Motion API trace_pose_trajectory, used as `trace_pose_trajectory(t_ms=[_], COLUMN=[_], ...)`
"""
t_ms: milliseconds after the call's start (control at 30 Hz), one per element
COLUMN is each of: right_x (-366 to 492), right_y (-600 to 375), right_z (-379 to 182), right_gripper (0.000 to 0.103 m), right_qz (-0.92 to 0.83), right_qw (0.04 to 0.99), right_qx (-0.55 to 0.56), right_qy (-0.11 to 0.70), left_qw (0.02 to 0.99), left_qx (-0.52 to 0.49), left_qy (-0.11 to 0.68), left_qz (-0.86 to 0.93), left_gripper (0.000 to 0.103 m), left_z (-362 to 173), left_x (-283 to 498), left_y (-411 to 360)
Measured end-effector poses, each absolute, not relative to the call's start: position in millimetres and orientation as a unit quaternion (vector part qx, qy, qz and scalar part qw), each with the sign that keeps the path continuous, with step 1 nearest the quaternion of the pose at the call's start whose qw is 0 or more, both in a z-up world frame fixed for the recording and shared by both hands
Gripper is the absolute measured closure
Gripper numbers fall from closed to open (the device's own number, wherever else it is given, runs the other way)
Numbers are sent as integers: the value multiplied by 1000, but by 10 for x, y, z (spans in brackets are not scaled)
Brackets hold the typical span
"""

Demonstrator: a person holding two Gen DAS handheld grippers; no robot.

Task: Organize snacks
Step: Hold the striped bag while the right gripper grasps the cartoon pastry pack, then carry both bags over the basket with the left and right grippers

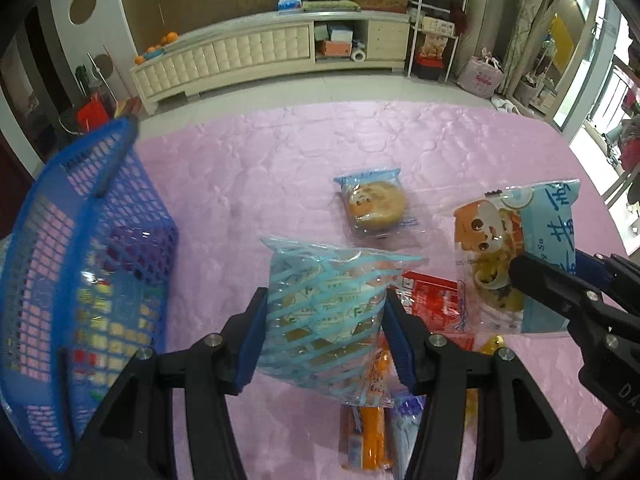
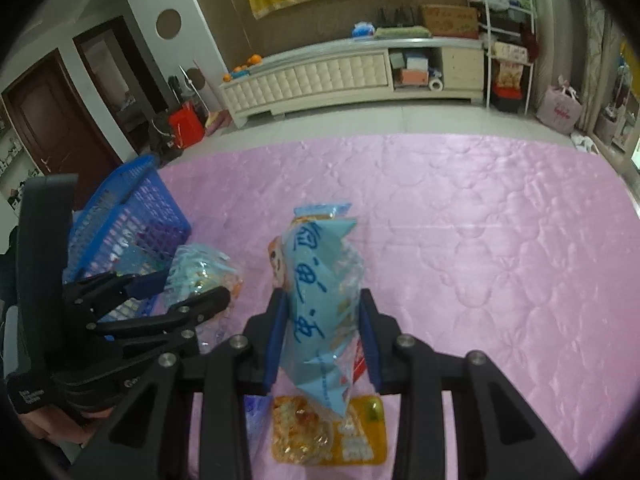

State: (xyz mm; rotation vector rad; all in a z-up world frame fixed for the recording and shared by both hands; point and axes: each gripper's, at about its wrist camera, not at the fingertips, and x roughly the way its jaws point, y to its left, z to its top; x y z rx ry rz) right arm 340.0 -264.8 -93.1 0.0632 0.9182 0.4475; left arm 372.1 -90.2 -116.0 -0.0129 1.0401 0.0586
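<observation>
The left tool (image 1: 324, 320) is clamped on a striped clear snack bag (image 1: 328, 312), held above the pink tabletop (image 1: 248, 168) near its left edge, just beside the blue basket (image 1: 100, 240). The right tool (image 2: 324, 340) grips a light-blue cartoon snack bag (image 2: 320, 300) upright. A round cake packet (image 1: 374, 204) lies mid-tabletop; the orange packets (image 1: 366, 436) below look blurred, perhaps crackers.

We see a basket (image 1: 92, 240) at the table's (image 1: 280, 152) left. Right of it, our left gripper (image 1: 324, 336) holds a bag (image 1: 328, 316); farther right, our right gripper (image 2: 324, 336) holds a pouch (image 2: 320, 300). A cake (image 1: 374, 204) lies behind them.
</observation>
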Motion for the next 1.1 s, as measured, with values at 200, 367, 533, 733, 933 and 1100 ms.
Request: trace_pose_trajectory(t_ms=[200, 367, 533, 733, 933, 1100], right_x=[3027, 2763, 2503, 2231, 2016, 2008], right_y=[-2652, -2613, -2485, -2223, -1921, -1614], right_z=[-660, -401, -179, 45, 254, 344], right_gripper=[64, 64, 64, 65, 65, 65], right_qz=[225, 234, 241, 248, 262, 275], right_qw=[876, 879, 883, 886, 890, 889], right_qx=[34, 43, 48, 35, 12, 1], right_qy=[425, 413, 401, 391, 373, 367], left_qw=[883, 892, 904, 913, 921, 926], left_qx=[-8, -13, -16, -15, -14, -33], left_qy=[470, 451, 428, 408, 389, 377], left_qz=[17, 13, 10, 4, 1, -1], left_gripper=[50, 50, 50, 50, 50, 50], left_z=[-829, -560, -293, -92, 108, 258], left_x=[3445, 3153, 2773, 2419, 2128, 1996], left_y=[-879, -786, -598, -342, -28, 306])
